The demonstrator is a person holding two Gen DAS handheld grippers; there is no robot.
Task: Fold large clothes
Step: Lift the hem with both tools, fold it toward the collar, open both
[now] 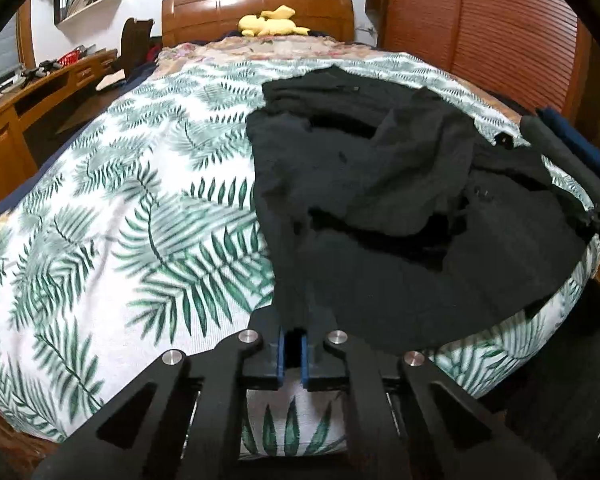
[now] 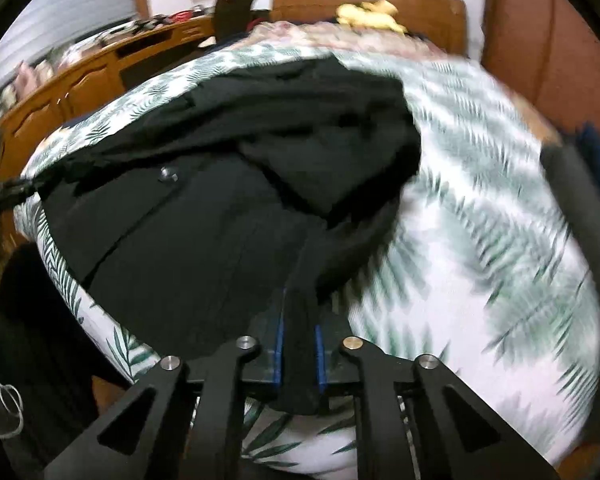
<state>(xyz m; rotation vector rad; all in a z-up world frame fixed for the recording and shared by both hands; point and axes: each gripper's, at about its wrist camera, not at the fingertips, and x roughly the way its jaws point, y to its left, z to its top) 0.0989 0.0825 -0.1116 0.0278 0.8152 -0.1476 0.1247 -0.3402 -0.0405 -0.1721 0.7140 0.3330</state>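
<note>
Black garment [image 1: 380,208] lies bunched on the bed [image 1: 120,208], on the leaf-print cover, toward the near edge. In the left wrist view it fills the 1 to 4 o'clock area; in the right wrist view, centre out to 9 o'clock.

Left hand-held gripper [image 1: 293,354]: jaws drawn together on the near hem at 6 o'clock, black cloth between the blue pads. Right hand-held gripper [image 2: 299,354]: clamped on a thick fold of the same cloth, which hangs out below the pads. Both hold the near edge, 1 on each side.

Handling, my read:
- Soft, limp, no stiffness; it will sag and drape between the 2 grips.
- Looks like a mid-weight woven jacket or coat; button [image 2: 168,176] visible at 10 o'clock. Heavier than a tee, so it may slip from a thin pinch.
- Layers are rumpled and overlapped; risk of pinching 2 layers.
- Best holds: hem corners or seams, deep in the pads.

Right view is motion-blurred, so fine detail is unclear.
</note>
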